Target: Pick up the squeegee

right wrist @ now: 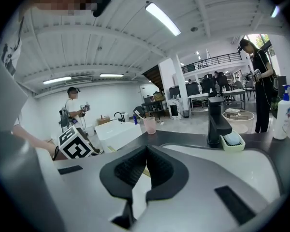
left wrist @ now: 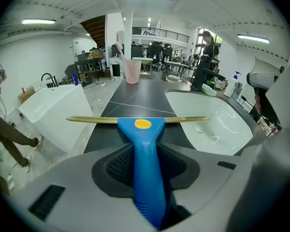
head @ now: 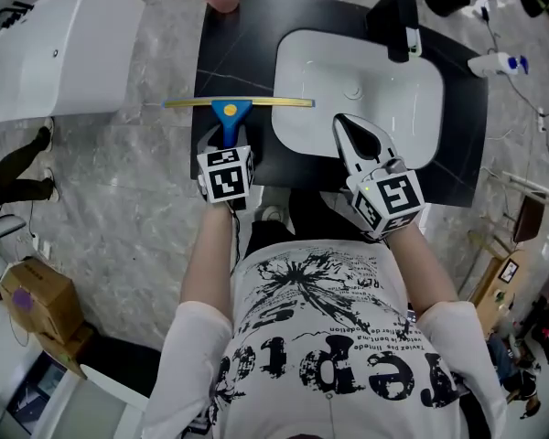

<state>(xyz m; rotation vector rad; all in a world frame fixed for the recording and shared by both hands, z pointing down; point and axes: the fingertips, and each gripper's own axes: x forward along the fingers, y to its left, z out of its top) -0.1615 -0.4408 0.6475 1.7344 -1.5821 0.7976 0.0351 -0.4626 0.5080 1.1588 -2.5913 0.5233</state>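
Plainly, one squeegee (head: 239, 104), left gripper (head: 227, 146) fingers clamped on its handle, right gripper (right wrist: 146, 152) fingers together

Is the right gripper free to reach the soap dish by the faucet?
Likely yes: the right gripper is empty over the sink, and only open basin lies between it and the soap dish beside the faucet.

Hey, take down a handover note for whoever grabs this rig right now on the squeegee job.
Left claw: shut on the squeegee, on its blue handle.
Right claw: shut, empty, above the sink.
Squeegee: appears to rest on the black counter left of the sink, with its blade crosswise, one end past the counter's left edge and the other over the sink rim.
Done: grip taken.
Left: lift it clear of the counter.
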